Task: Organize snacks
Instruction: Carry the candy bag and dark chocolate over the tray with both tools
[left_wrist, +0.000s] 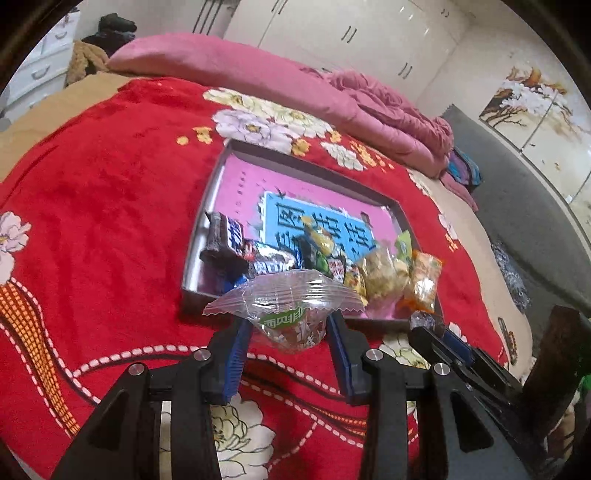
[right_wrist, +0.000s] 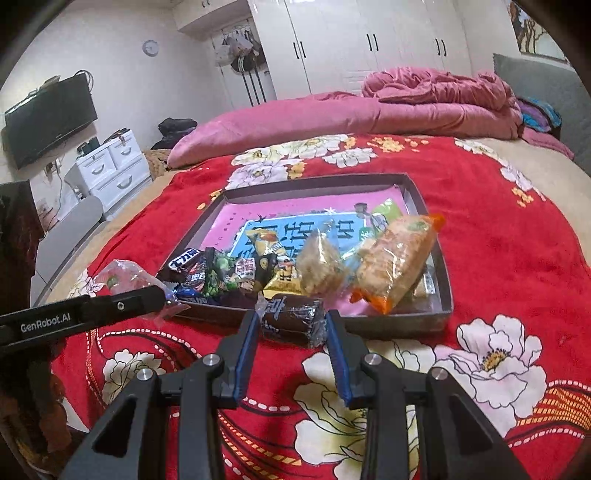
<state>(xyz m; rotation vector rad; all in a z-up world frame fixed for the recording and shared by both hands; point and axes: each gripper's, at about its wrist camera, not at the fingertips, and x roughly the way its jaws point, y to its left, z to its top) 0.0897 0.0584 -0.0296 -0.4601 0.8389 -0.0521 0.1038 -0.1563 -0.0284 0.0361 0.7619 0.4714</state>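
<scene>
A shallow grey box (left_wrist: 207, 206) with a pink and blue printed bottom lies on the red bed cover; it also shows in the right wrist view (right_wrist: 445, 273). Several wrapped snacks are heaped along its near side (left_wrist: 332, 266) (right_wrist: 280, 269). My left gripper (left_wrist: 290, 326) is shut on a clear-wrapped candy (left_wrist: 288, 302) just in front of the box's near edge; this gripper (right_wrist: 162, 295) and its candy (right_wrist: 122, 275) show in the right wrist view. My right gripper (right_wrist: 291, 325) is shut on a dark brown wrapped snack (right_wrist: 291, 321) at the box's near edge. It shows in the left wrist view (left_wrist: 424, 325).
The red floral blanket (left_wrist: 92, 221) covers the bed. A pink quilt (right_wrist: 424, 107) is bunched along the far side. A white drawer unit (right_wrist: 107, 170) and a wall TV (right_wrist: 48, 118) stand at the left. A grey headboard (left_wrist: 517, 206) runs along the right.
</scene>
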